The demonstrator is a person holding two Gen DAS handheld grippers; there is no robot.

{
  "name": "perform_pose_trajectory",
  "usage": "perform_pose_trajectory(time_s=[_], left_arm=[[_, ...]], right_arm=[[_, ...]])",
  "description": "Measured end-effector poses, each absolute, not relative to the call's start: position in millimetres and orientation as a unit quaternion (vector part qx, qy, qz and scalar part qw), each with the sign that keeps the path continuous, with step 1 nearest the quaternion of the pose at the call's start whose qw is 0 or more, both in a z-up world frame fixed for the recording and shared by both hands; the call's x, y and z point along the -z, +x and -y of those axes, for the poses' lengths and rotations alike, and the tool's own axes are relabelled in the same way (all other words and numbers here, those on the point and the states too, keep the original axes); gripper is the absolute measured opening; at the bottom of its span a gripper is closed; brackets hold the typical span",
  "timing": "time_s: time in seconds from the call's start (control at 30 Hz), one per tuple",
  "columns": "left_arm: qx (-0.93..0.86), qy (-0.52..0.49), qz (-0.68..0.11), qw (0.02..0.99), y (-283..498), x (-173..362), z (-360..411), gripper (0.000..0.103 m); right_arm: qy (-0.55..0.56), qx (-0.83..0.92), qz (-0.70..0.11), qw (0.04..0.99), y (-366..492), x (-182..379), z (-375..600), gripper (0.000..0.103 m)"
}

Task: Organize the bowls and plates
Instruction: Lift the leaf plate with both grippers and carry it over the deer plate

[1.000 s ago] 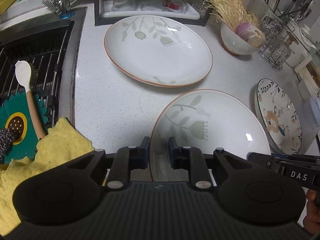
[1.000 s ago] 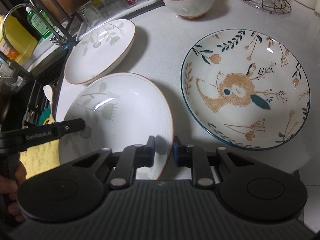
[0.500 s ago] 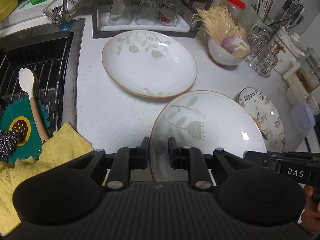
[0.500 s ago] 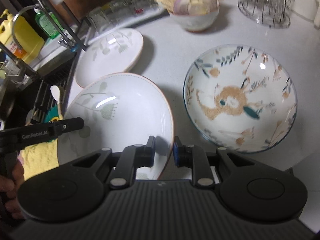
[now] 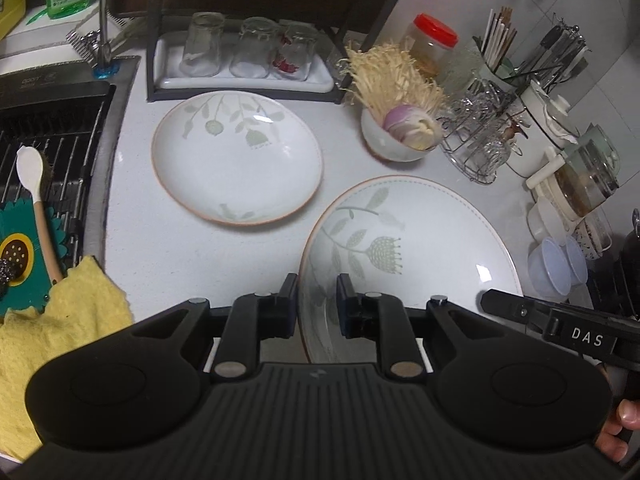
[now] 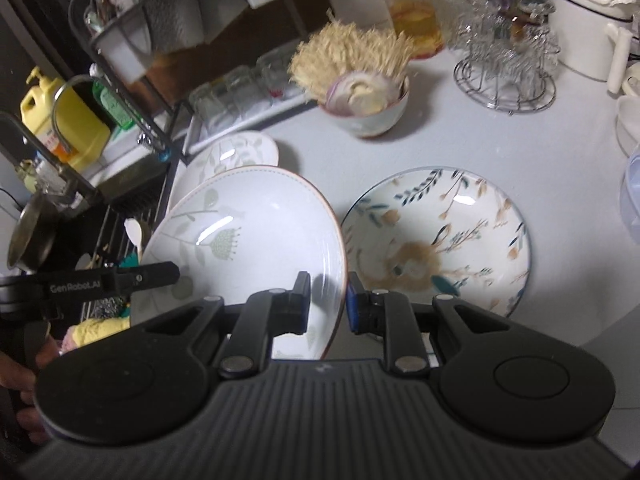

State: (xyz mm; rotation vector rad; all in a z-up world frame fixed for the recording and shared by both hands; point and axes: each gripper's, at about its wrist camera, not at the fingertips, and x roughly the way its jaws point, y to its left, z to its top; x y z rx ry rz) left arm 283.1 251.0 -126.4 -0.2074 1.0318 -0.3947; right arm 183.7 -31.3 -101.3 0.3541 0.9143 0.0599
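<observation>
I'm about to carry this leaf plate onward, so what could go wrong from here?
1. The leaf plate is held only at its rim, by the left gripper on one side and the right gripper on the other; uneven motion could let it slip or twist out.
2. It hangs tilted beside the rabbit plate; lowering it could clip that rim.
3. The second leaf plate and the onion bowl lie ahead, so a forward swing may knock them.

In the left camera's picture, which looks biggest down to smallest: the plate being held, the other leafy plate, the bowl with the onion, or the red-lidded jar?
1. Held plate, though it is nearest the camera, so it may only match the next.
2. Other leafy plate.
3. Onion bowl.
4. Red-lidded jar, farthest back and partly hidden, so unsure.
</observation>
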Motion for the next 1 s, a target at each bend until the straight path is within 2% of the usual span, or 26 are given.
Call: perform_pose_trajectory(time_s=[0.4, 0.53, 0.8, 1.0], left_arm=[[0.189, -0.091, -0.483, 0.850, 290.2, 118.2, -177.3, 0.022], [0.178, -0.059, -0.476, 0.859, 290.3, 115.7, -139.1, 0.022], [0.161, -0.050, -0.510, 0.843, 308.9, 136.3, -94.7, 0.022], [0.140, -0.037, -0.534, 0.833, 321.3, 156.5, -72.5, 0.022]], right_arm=[[0.184, -0.010, -0.420, 0.889, 177.3, 105.8, 92.4, 0.021], [0.185, 0.000, -0.427, 0.885, 179.5, 116.0, 114.5, 0.021], [0.205, -0.014, -0.424, 0.882, 187.7, 135.3, 160.8, 0.021], [0.174, -0.015, -0.434, 0.884, 203.1, 149.3, 173.7, 0.021]])
